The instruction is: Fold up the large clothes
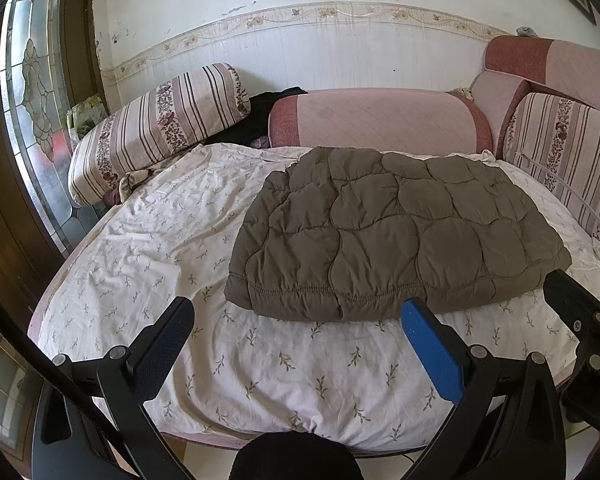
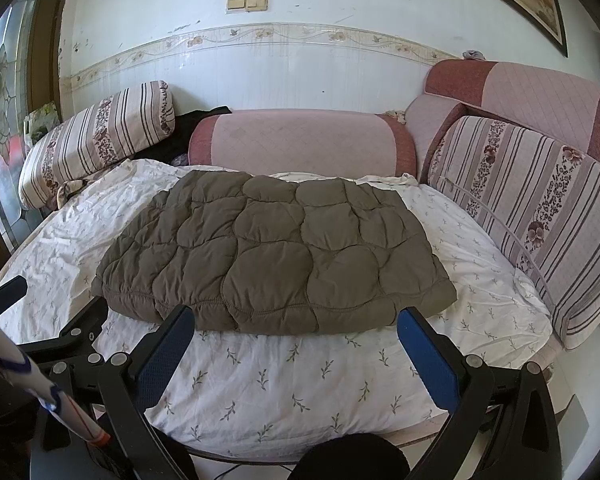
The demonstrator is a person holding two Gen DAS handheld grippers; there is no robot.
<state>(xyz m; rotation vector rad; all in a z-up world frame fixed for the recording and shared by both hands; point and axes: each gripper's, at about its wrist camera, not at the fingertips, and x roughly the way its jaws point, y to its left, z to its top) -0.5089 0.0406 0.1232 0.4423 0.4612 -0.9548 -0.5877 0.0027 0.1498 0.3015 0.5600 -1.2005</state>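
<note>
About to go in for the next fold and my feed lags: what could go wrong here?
The puffy brown quilted jacket is thick, so open jaws may pinch only its top layer or snag the loose white sheet beneath. Left gripper and right gripper sit close together and could collide.

- Soft daylight enters through the leaded glass panel (image 1: 32, 120) at left, lighting the scene evenly.
- Shadows are faint, pooling under the folded jacket (image 2: 276, 256).
- Heavy fisheye bending curves the wall border (image 1: 300, 16); black vignette rings both frames.
- Focus stays sharp throughout.
</note>
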